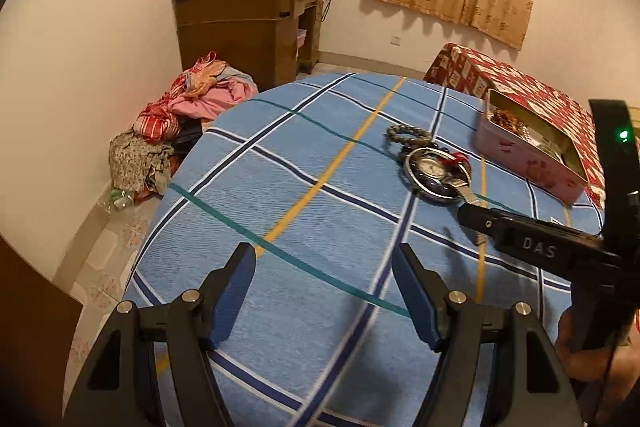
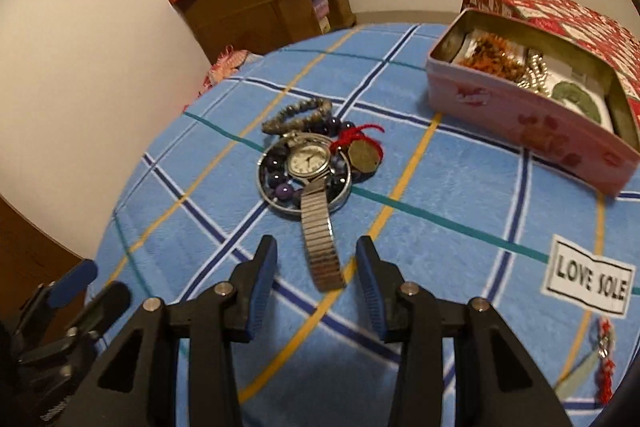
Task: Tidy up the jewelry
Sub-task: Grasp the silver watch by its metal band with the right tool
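A pile of jewelry lies on the blue plaid blanket [image 2: 440, 167]: a silver wristwatch [image 2: 307, 163] with a metal stretch band [image 2: 320, 247], a silver bangle [image 2: 266, 187] around dark purple beads [image 2: 280, 183], a grey bead bracelet [image 2: 298, 115], and a bronze pendant on red cord [image 2: 364, 155]. The pile also shows in the left wrist view [image 1: 436, 171]. My right gripper [image 2: 316, 261] is open, its fingers on either side of the watch band's near end. My left gripper [image 1: 324, 267] is open and empty over bare blanket, left of the pile. An open pink tin [image 2: 516, 115] holds more jewelry.
A red patterned box [image 2: 560, 11] stands behind the tin. A "LOVE SOLE" label [image 2: 588, 279] and a red tassel charm [image 2: 604, 359] lie at the blanket's right. A wooden cabinet [image 1: 248, 27] and a clothes heap [image 1: 192, 103] stand by the far wall.
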{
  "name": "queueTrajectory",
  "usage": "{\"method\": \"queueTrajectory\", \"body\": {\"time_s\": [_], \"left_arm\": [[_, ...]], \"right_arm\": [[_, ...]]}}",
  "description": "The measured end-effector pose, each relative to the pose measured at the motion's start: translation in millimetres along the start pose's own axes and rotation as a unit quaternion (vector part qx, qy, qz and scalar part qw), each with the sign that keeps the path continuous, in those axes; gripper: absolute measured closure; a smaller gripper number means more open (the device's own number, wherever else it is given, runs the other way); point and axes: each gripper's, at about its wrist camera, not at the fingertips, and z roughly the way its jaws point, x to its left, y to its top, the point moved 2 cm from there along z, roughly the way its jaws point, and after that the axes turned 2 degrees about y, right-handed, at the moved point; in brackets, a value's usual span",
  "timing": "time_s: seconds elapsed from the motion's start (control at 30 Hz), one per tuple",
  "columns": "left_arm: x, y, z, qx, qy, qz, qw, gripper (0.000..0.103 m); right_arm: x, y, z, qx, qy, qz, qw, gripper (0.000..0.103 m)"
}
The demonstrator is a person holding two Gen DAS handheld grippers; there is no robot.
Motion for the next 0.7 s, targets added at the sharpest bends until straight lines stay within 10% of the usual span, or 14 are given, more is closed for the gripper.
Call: {"method": "queueTrajectory", "body": {"time_s": [0.1,0.7], "left_arm": [[5,1,5,0.004,-0.001,-0.008,1.0000,0.032],[-10,4,14,0.011,-0.027,0.006,0.9996,0.032]], "right_arm": [[1,3,6,0.007,-0.010,-0.020,1.000,0.085],[6,31,-120,-0.126,0.086,0.014,0.988,0.085]]}}
